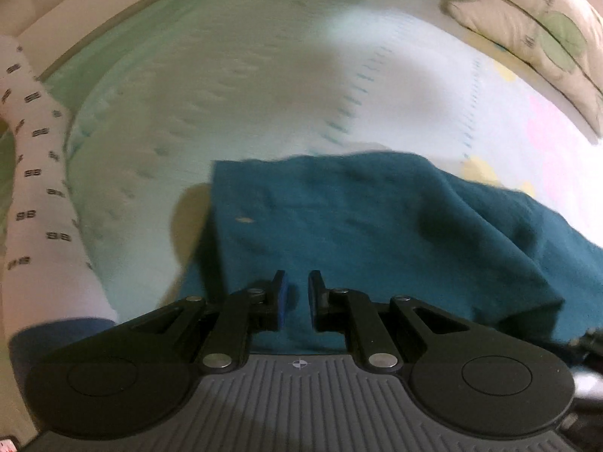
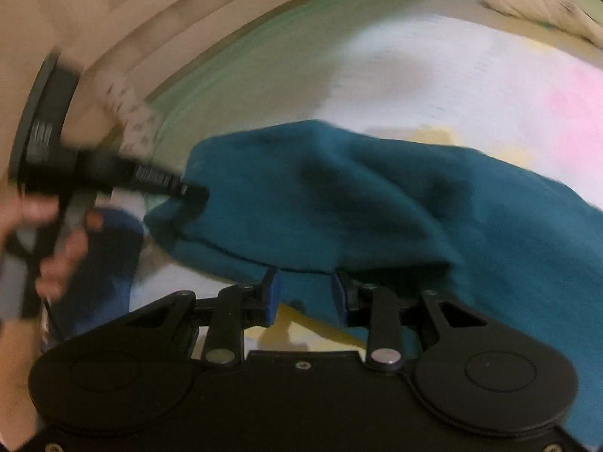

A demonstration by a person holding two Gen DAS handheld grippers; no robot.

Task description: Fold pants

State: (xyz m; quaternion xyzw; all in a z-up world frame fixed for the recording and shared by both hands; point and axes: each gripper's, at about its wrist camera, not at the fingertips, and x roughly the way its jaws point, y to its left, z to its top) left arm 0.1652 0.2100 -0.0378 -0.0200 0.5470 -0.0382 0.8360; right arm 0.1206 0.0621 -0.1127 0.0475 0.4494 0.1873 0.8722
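Teal pants [image 1: 377, 218] lie partly lifted over a pale bed sheet [image 1: 226, 75]. My left gripper [image 1: 298, 278] is shut, with teal cloth pinched between its blue pads. In the right wrist view the left gripper [image 2: 196, 192] bites the pants' [image 2: 339, 188] left corner, and a hand [image 2: 60, 256] holds its handle. My right gripper [image 2: 304, 277] has its jaws part-way apart, closed on a thick fold at the pants' near edge. The cloth fills the gap between its pads. Both views are blurred by motion.
The sheet [image 2: 414, 75] shows pink and yellow patches at the right. A bunched quilt or pillow [image 1: 527, 19] lies at the far right corner. A person's leg in a white patterned legging [image 1: 37, 188] stands at the left, by the beige bed frame [image 1: 56, 0].
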